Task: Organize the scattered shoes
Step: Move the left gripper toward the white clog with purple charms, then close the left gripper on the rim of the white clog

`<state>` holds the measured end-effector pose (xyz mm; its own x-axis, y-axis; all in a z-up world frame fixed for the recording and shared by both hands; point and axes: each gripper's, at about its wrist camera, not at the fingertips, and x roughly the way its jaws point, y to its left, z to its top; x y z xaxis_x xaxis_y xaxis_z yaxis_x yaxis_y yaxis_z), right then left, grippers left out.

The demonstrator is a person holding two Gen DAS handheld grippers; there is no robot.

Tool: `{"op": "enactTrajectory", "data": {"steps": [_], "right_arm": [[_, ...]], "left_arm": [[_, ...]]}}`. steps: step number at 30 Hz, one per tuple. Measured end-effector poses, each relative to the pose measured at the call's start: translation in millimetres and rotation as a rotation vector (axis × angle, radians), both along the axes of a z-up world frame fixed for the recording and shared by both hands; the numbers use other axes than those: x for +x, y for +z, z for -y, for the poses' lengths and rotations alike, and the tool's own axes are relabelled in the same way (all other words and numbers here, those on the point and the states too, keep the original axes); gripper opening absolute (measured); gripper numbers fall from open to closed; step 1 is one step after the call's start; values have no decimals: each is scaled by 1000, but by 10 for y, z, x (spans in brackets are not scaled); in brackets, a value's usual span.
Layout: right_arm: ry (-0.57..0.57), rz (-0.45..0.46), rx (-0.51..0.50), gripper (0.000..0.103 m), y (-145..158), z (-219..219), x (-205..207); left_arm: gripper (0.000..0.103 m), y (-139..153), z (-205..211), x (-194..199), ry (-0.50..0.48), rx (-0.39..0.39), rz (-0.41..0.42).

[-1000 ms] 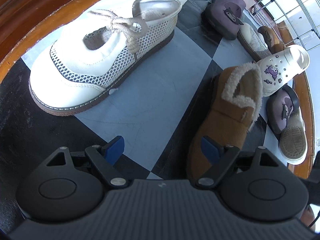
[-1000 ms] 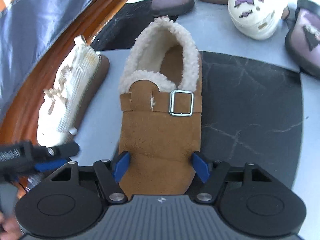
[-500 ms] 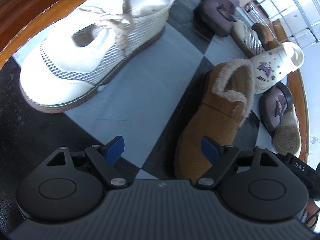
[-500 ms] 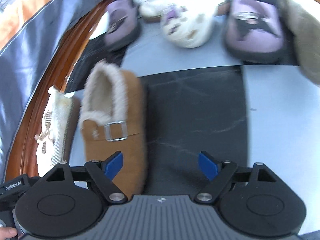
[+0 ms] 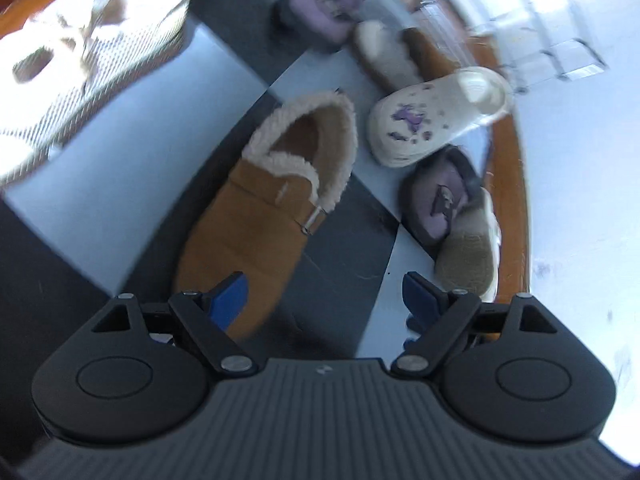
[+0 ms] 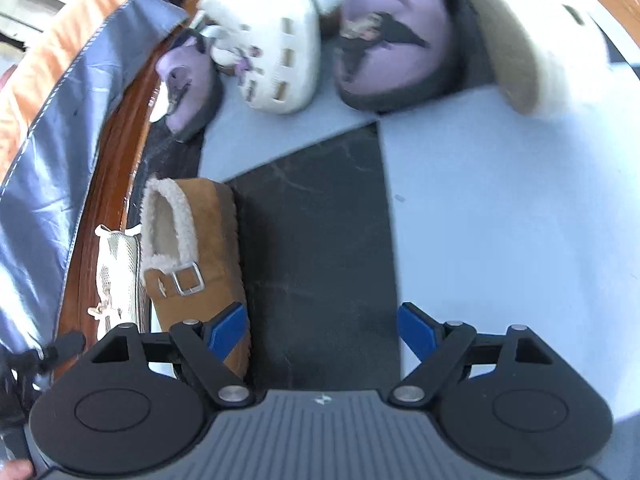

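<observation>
Under my right gripper lies a floor of large tiles, one dark marbled slab straight ahead between the fingers and pale grey tiles to its right and beyond. The jaws stand wide apart with nothing between them; they have just been opening. The tan slipper sits on the floor just left of the left fingertip, fleece collar away from me, buckle strap up. Left of it, tight against it, is the mesh shoe, and past that a curved wooden border and a blue-grey cloth with orange edge. Far ahead is a cluster: a white clog, a purple slipper to its right, a second purple slipper to its left, and a beige shoe at far right, blurred.

Ahead of my left gripper I see the same checkered floor. Its jaws are also wide apart and grip nothing. The tan slipper lies ahead and slightly left, its toe near the left fingertip; I cannot tell whether they touch. The mesh shoe is far left, blurred. To the right of the tan slipper are the clog, a purple slipper with a shoe sole-up against it. Farther off lie another purple slipper and a second tan slipper. The wooden border curves along the right; beyond it is pale floor and a wire rack, blurred.
</observation>
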<state>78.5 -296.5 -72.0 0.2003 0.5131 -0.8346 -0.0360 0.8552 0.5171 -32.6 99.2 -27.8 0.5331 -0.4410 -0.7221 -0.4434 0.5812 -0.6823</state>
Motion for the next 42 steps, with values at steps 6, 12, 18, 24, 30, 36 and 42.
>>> {"op": "enactTrajectory", "data": {"steps": [6, 12, 18, 24, 30, 36, 42], "right_arm": [[-28, 44, 10, 87, 123, 415, 3], [-37, -37, 77, 87, -60, 625, -125], [-49, -122, 138, 87, -188, 772, -250], [-74, -144, 127, 87, -276, 821, -136], [-85, -137, 145, 90, -276, 885, -131], [-108, -166, 160, 90, -328, 907, -153], [-79, -149, 155, 91, -218, 794, -175]], "left_arm": [[91, 349, 452, 822, 83, -116, 23], [91, -32, 656, 1950, 227, -371, -39], [91, -286, 752, 2485, 402, -346, -73], [102, -389, 865, 2863, 299, -212, -174], [75, -287, 999, 2609, 370, -122, -86], [61, -148, 997, 2577, 361, -109, -76], [103, -431, 976, 2517, 362, -206, -109]]}}
